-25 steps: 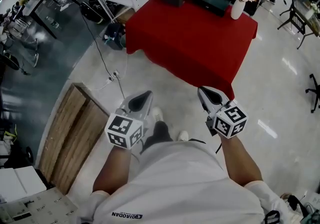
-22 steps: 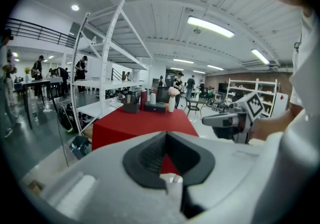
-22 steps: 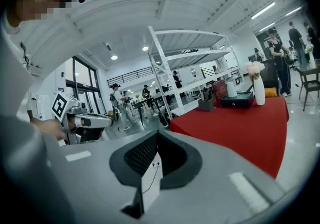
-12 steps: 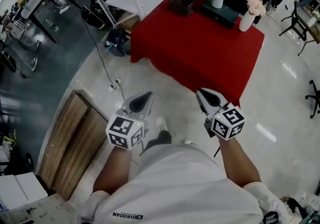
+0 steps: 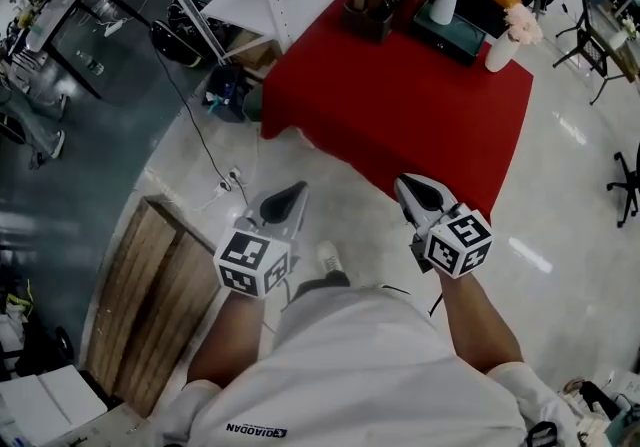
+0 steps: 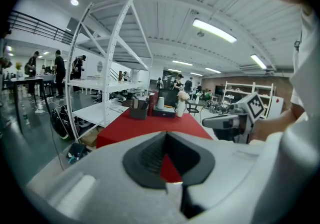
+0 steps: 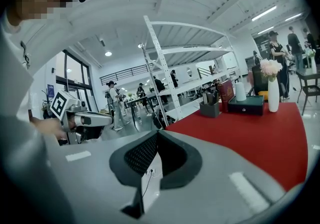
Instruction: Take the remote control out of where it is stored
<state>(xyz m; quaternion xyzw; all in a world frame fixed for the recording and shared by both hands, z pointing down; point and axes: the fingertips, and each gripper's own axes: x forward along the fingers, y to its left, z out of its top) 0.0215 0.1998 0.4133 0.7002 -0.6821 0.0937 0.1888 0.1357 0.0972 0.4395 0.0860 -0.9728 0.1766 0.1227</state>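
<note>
Head view: approach stage; left tool and right tool closed, empty, short of red surface; next, locate remote.

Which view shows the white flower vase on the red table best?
Right gripper view: the vase is side-on and largest, flowers clear, beside the dark box on the red table. Head view shows it small from above at the table's far corner. Left gripper view shows it tiny and distant.
</note>
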